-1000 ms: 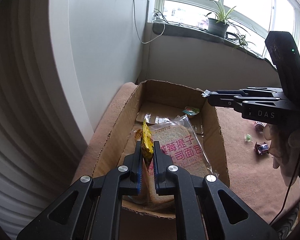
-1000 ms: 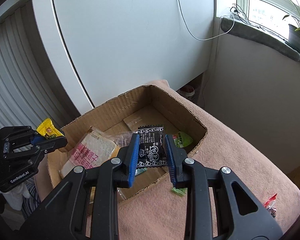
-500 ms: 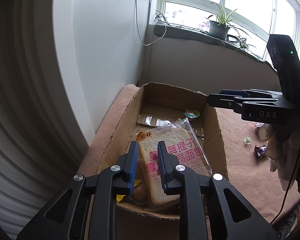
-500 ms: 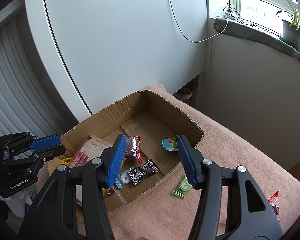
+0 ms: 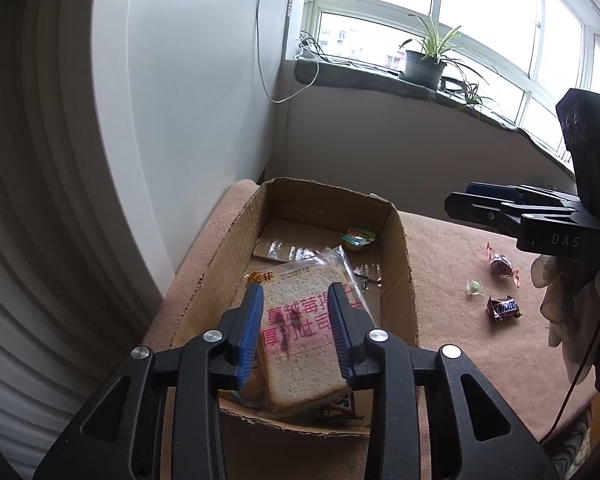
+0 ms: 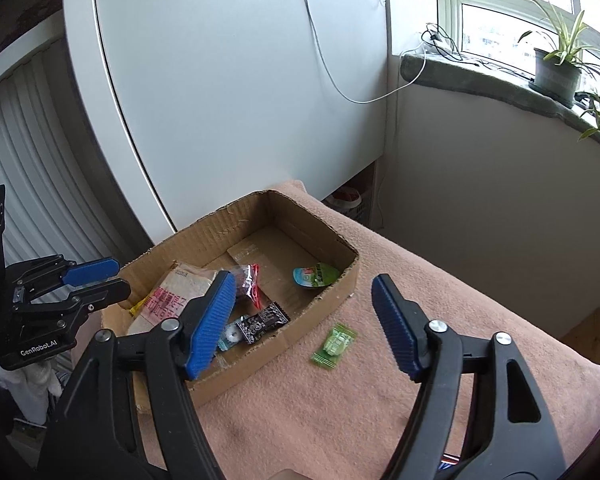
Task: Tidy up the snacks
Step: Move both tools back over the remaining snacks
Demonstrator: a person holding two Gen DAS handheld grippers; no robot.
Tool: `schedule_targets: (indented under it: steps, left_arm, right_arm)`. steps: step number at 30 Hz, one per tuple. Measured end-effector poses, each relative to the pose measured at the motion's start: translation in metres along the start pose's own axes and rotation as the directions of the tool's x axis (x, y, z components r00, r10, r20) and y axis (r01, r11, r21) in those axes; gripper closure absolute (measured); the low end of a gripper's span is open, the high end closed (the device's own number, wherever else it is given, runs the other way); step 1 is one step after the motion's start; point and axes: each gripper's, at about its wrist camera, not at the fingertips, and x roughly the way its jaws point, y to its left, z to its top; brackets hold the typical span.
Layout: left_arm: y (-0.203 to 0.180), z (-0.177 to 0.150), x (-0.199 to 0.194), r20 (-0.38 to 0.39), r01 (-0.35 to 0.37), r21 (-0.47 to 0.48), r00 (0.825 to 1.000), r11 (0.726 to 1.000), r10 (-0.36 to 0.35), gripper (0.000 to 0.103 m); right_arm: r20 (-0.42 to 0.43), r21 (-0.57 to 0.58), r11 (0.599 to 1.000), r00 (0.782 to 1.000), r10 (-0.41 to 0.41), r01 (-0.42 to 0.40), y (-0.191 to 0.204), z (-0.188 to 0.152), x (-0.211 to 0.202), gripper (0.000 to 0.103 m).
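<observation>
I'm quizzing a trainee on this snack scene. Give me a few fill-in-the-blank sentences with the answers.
1. The bread lies inside the ____.
2. The green candy lies on the ____, outside the box.
3. Nothing is between the fingers of the right gripper, so it is ____.
4. A potted ____ stands on the windowsill.

Answers: box; blanket; open; plant

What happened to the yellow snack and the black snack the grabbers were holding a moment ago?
Both were let go into the cardboard box. The left gripper and right gripper have just been opening, nothing between them. The black packet lies inside. The bread stayed put.
</observation>
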Motion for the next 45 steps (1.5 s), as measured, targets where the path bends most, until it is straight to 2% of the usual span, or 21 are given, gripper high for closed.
schedule_targets:
  steps: [1,5,13,14,17,20,21,22,24,35,45]
  left_arm:
    - [-0.004,0.0,-0.001,0.004,0.005,0.002,1.0,1.0,-0.005,0.063]
    - [-0.018,0.002,-0.003,0.016,0.018,0.015,1.0,1.0,-0.019,0.05]
    - [-0.031,0.002,-0.003,0.038,-0.031,0.046,0.999,0.998,0.03,0.049]
    - [-0.03,0.002,-0.004,0.035,-0.022,0.04,0.999,0.999,0.021,0.049]
    - [-0.026,0.003,-0.014,0.061,0.068,0.018,0.996,0.998,-0.069,0.049]
    - [-0.03,0.005,-0.026,0.077,0.101,0.012,0.992,0.995,-0.102,0.049]
    - [-0.032,0.005,-0.028,0.078,0.111,0.014,0.991,0.994,-0.112,0.047]
    - [-0.035,0.005,-0.03,0.076,0.121,0.016,0.99,0.993,-0.122,0.04]
    - [-0.043,0.005,-0.033,0.077,0.13,0.024,0.988,0.991,-0.132,0.037]
    - [-0.114,-0.009,-0.011,0.005,0.191,0.123,0.981,0.974,-0.193,0.037]
    - [-0.178,-0.019,0.024,-0.093,0.281,0.203,0.959,0.938,-0.268,0.037]
  right_arm:
    - [0.014,0.004,1.0,1.0,-0.012,0.012,-0.004,-0.003,-0.007,0.008]
    - [0.028,0.025,0.998,0.998,-0.051,0.051,-0.027,-0.015,-0.031,0.007]
    - [0.028,0.095,0.99,0.994,-0.109,0.106,-0.073,-0.045,-0.063,0.007]
    - [0.026,0.102,0.988,0.993,-0.118,0.115,-0.077,-0.049,-0.066,0.007]
    - [0.02,0.125,0.983,0.991,-0.134,0.131,-0.089,-0.06,-0.074,0.007]
    - [0.015,0.139,0.979,0.989,-0.15,0.146,-0.098,-0.071,-0.081,0.007]
    - [0.016,0.145,0.978,0.988,-0.155,0.151,-0.101,-0.074,-0.084,0.007]
    - [0.016,0.153,0.976,0.987,-0.158,0.154,-0.104,-0.078,-0.087,0.007]
    - [0.015,0.168,0.973,0.987,-0.163,0.158,-0.11,-0.084,-0.092,0.007]
    - [-0.014,0.248,0.952,0.983,-0.183,0.181,-0.154,-0.107,-0.11,0.006]
    - [-0.048,0.274,0.949,0.988,-0.146,0.153,-0.181,-0.108,-0.096,0.006]
